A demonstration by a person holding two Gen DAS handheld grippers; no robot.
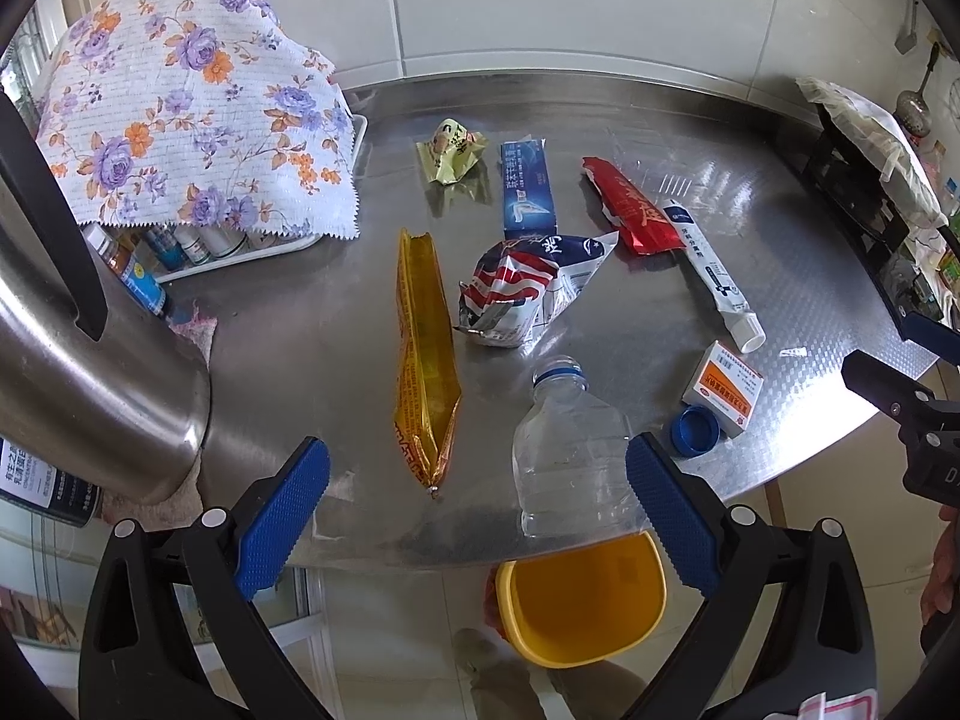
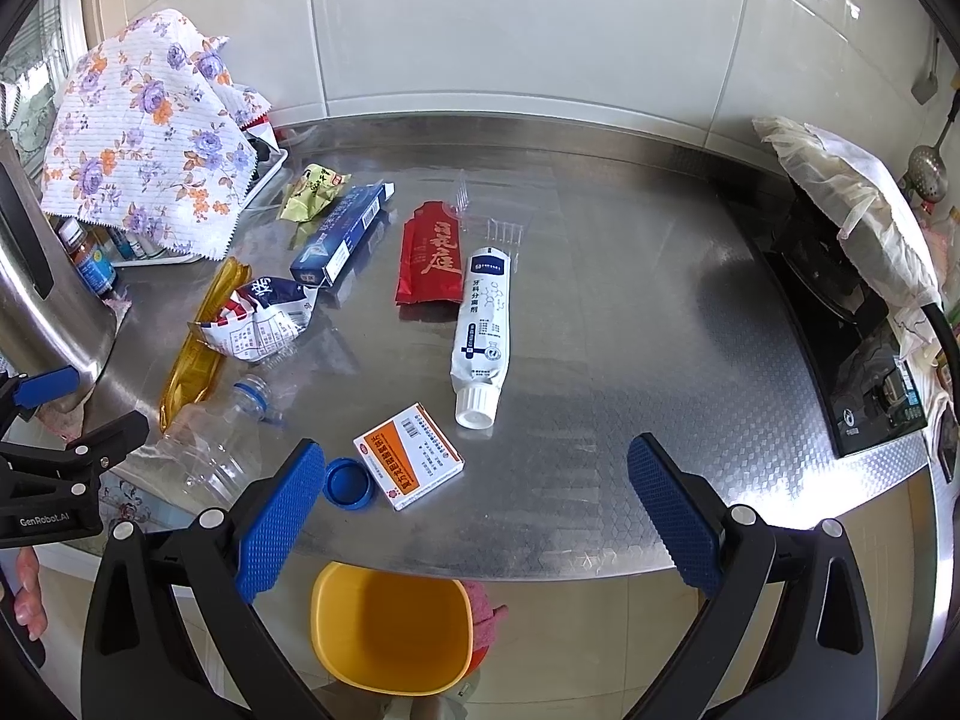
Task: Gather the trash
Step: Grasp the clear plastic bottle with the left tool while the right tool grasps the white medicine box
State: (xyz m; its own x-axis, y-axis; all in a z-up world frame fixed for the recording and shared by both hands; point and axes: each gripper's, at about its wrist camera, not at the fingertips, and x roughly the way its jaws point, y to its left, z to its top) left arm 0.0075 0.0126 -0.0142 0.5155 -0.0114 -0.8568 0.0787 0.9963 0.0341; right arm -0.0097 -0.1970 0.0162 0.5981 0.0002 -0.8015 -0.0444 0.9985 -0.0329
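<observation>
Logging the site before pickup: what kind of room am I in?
Most likely a home kitchen: a stainless steel counter against a white tiled wall, a black cooktop at its right end, and a skimmer ladle hanging beside it.

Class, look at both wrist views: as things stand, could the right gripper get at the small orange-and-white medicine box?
Probably yes. The right gripper is open and empty, and the medicine box lies flat just ahead of its fingers near the table edge. Only the blue bottle cap beside it crowds one side.

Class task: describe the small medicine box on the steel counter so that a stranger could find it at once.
Start at the steel counter and go to its near edge, above the yellow bin. Beside the loose blue cap lies the box: the only flat white carton with an orange panel.
</observation>
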